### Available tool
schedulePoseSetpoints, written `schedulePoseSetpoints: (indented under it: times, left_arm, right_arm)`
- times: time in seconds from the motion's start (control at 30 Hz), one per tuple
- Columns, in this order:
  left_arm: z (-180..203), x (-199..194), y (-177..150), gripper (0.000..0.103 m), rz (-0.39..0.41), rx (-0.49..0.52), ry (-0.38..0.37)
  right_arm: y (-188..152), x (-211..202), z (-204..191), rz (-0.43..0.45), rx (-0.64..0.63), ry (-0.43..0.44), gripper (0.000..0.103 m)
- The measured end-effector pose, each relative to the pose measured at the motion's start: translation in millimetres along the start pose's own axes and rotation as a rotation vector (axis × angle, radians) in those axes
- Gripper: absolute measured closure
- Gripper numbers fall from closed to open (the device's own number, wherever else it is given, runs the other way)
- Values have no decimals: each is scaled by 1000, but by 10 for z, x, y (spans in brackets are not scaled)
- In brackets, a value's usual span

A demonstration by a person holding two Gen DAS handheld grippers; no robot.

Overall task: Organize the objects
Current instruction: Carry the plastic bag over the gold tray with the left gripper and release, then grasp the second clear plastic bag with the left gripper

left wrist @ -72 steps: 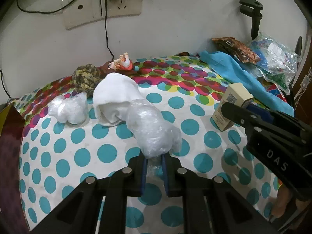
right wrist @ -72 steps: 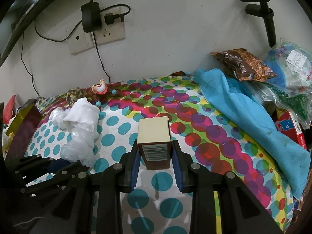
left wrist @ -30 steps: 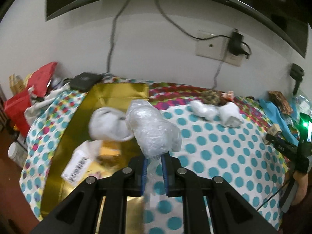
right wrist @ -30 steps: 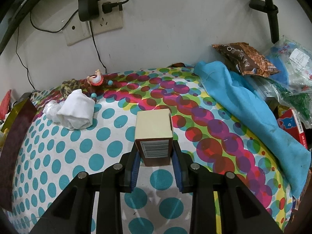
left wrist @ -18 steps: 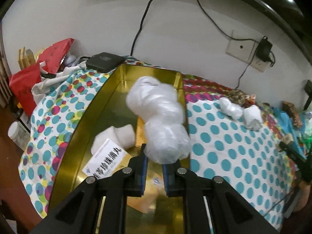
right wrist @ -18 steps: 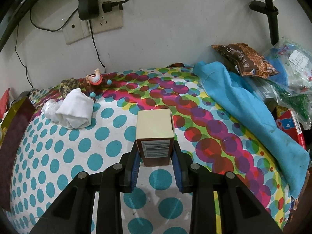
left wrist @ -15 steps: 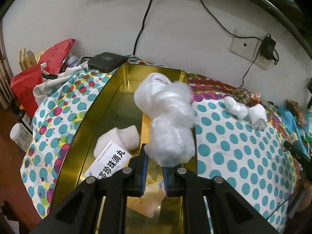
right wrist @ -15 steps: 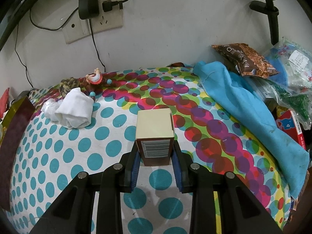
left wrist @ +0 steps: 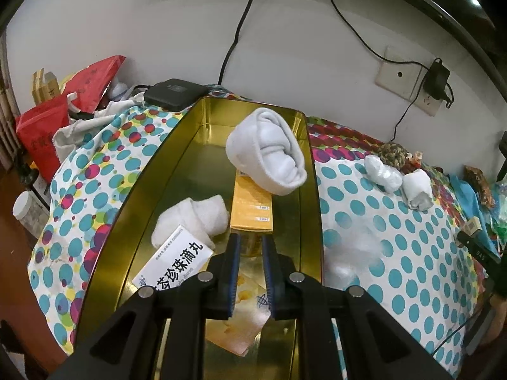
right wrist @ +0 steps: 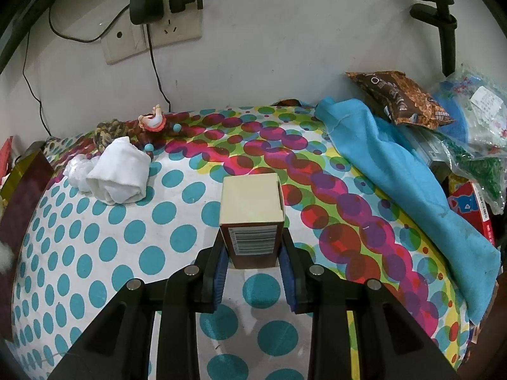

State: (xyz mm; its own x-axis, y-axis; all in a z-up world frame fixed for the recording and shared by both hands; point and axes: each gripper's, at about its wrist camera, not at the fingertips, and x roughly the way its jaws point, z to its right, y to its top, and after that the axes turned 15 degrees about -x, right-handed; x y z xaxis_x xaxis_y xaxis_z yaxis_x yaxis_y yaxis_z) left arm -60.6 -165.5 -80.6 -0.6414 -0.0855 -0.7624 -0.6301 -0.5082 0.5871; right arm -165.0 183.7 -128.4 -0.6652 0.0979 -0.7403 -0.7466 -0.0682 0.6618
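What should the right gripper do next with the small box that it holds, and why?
Probably carry the small box left toward the gold tray. The right gripper has it clamped between its pads, and the tray holds a yellow box and a white roll, so it likely belongs there too.

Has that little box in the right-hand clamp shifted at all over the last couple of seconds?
No. The box sits over the same dots, equally far from the blue cloth.

Rolled white sock (left wrist: 266, 152) over gold tin (left wrist: 149, 190), upright box (right wrist: 252, 218) gripped
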Motion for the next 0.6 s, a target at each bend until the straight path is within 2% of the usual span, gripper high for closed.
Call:
schedulePoseSetpoints:
  times: [0.07,0.17,0.2,0.27,0.37,0.47,0.6]
  left_arm:
    - [-12,-55,-1,88,12,-5,-4]
    - [80,-173,-12,85,42,50,-27]
    - [156,-222,-34,82,52,85,-53]
    - [352,-286,-105,60,54,164,-97]
    - [725,-333,-294,57,46,302,-180]
    - [1124,-182,-526,57,-45,402,-258]
    - [1421,166,-724,57,-161,433,-271]
  right_arm:
    - [18,12,-35,-1,3,1,74]
    - [18,16,-40,-4,5,2,74]
    - [7,11,-17,-5,6,3,74]
    - [9,14,-19,-5,7,1,74]
    - [6,13,-16,-5,7,-3,74]
    - [46,42,-97,-8,7,-3,74]
    - [7,7,-24,-8,5,-3,74]
